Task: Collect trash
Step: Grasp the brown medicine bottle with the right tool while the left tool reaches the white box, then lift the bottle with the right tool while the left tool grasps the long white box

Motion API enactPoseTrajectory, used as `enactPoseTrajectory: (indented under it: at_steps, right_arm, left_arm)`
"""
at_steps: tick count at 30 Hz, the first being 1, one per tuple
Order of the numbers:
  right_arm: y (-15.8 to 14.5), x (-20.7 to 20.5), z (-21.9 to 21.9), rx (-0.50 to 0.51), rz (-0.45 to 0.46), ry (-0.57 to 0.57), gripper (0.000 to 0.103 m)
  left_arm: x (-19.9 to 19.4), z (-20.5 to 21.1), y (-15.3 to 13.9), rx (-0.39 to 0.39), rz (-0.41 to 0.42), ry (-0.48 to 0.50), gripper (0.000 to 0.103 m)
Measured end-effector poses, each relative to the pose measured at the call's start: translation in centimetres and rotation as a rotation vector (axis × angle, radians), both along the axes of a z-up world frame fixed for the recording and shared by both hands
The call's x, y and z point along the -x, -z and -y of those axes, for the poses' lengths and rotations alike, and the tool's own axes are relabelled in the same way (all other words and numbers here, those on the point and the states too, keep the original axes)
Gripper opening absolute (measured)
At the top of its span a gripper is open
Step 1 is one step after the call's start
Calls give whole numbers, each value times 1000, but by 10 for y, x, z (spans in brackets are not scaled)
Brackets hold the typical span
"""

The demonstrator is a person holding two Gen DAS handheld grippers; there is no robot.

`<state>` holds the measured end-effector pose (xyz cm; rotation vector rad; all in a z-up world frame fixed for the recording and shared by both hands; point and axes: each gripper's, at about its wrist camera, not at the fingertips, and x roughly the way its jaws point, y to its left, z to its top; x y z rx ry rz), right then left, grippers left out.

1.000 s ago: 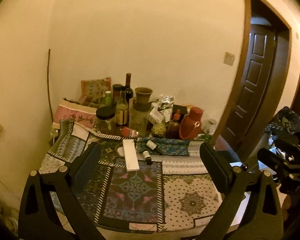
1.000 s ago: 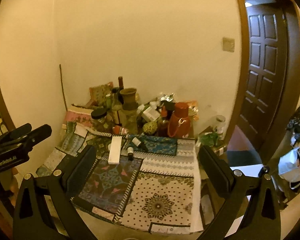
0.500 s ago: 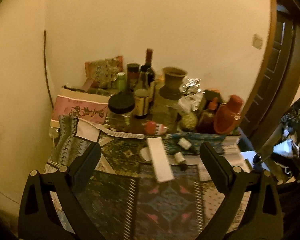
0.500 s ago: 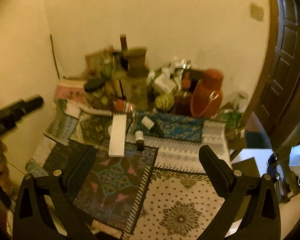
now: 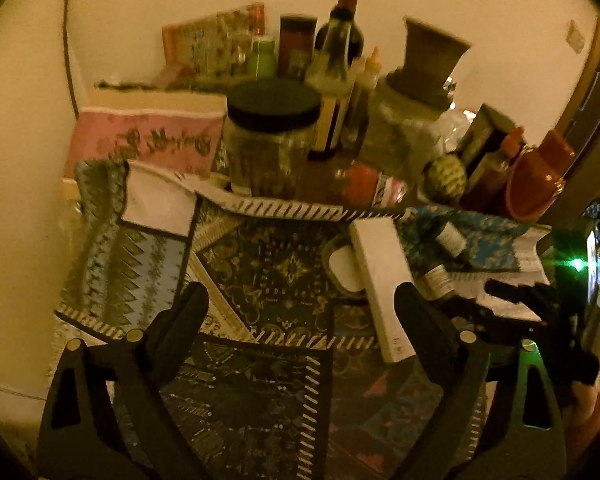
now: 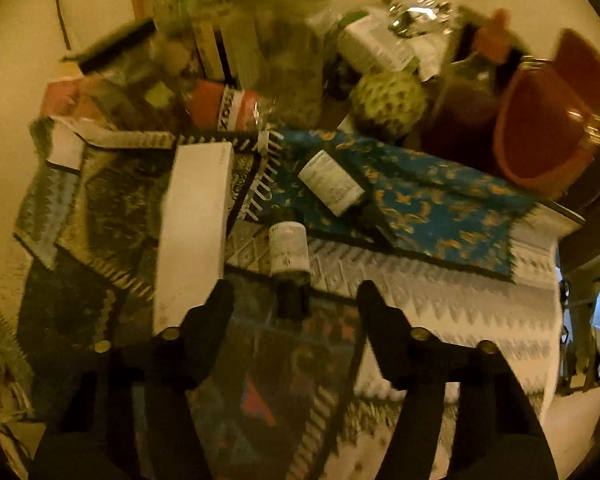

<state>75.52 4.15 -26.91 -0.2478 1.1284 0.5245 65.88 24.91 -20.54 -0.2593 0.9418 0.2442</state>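
A patterned cloth (image 5: 276,268) covers the table. On it lie a long white box (image 5: 380,280) (image 6: 196,224) and two small labelled bottles (image 6: 288,248) (image 6: 330,188) on their sides. My right gripper (image 6: 296,300) hovers over the nearer bottle. Its jaws are closing, with that bottle's dark end between the fingertips (image 6: 220,300); the pads stand apart from it. My left gripper (image 5: 300,312) is wide, its jaws closing slightly, over bare cloth left of the white box with nothing between them. The right gripper (image 5: 512,308) shows at the right edge of the left wrist view.
Clutter lines the back of the table: a black-lidded jar (image 5: 272,136), a wine bottle (image 5: 342,32), a clay vase (image 5: 428,60), a red jug (image 6: 548,128), a green scaly fruit (image 6: 386,102), a red packet (image 6: 224,106). A wall stands left, a door frame right.
Both grippers have come down and forward over the table, so the cloth and bottles fill the views. The right jaws have narrowed a lot; the left ones barely.
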Motion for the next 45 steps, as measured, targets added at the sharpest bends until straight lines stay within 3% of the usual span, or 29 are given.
enactPoseTrajectory:
  at_steps: [3,6,11,17,24,31,36,39,45]
  right_arm:
    - [16,-10,-14,33,-4,-27,44]
    - [25,-14,-22,59,12,-44,43]
    - [37,-16,-29,97,0,-75,27]
    - [37,-21,-12,-9,-58,-16,25]
    - [9,-16,41,-108,-68,124,25]
    - [-21,7,88,-108,5,213,26]
    - [-30,7,103,-142,16,270,26]
    - [-38,15,116,-161,21,297,26]
    - [-51,27,132,-167,47,306,25]
  left_arm:
    - [-9,-1,19,25,-27,13,90]
    - [-16,1,33,45,-46,27,88]
    - [-29,12,49,73,-68,61,85]
    - [-45,35,59,73,-82,102,82]
    - [-63,62,73,119,-62,103,82]
    - [-81,94,91,-38,-102,39,76]
    - [-88,103,101,-103,-129,-25,64]
    - [-91,107,105,-131,-142,-40,54]
    - [-90,112,98,-122,-138,-28,51]
